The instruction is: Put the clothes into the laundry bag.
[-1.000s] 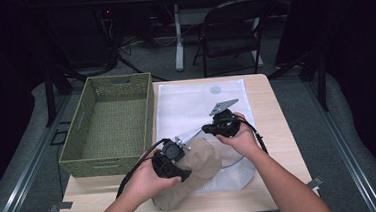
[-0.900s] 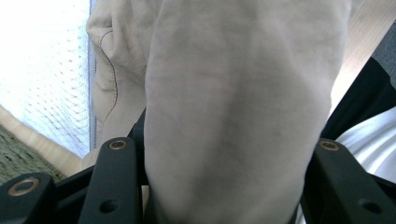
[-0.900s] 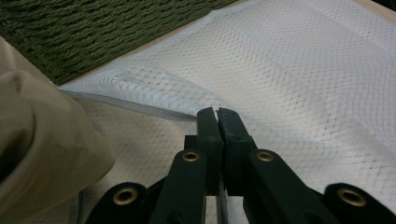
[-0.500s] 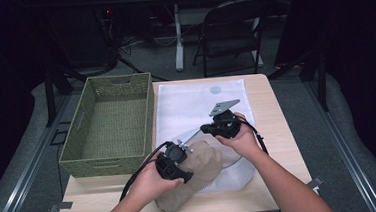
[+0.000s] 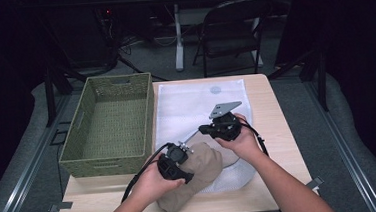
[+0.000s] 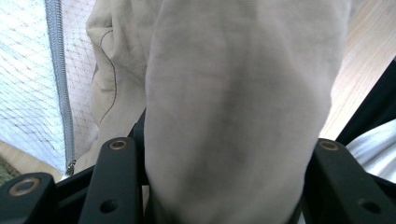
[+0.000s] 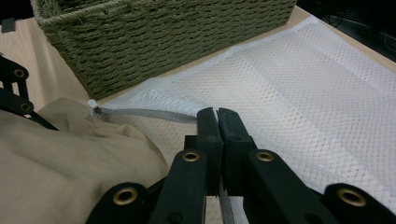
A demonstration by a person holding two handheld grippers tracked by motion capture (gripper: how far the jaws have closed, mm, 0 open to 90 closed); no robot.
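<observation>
A beige garment (image 5: 200,170) lies bunched at the table's front, partly over the mouth of a white mesh bag (image 5: 201,102). My left gripper (image 5: 183,149) is shut on a thick fold of the garment (image 6: 233,107), which bulges between its jaws. Beside it runs the bag's grey zipper (image 6: 58,70). My right gripper (image 5: 202,130) points left just above the garment. Its jaws (image 7: 217,114) are pressed together on the zipper edge of the mesh bag (image 7: 303,84) and hold it a little off the table. The garment (image 7: 70,158) sits directly below them.
A green woven basket (image 5: 107,126) stands open at the table's left, close to the bag's left side (image 7: 177,37). Bare wood of the table (image 5: 273,130) shows right of the bag. A folding chair (image 5: 231,33) stands beyond the far edge.
My right gripper has risen slightly with the bag's edge in it. The left gripper has stayed on the garment, almost in place.
</observation>
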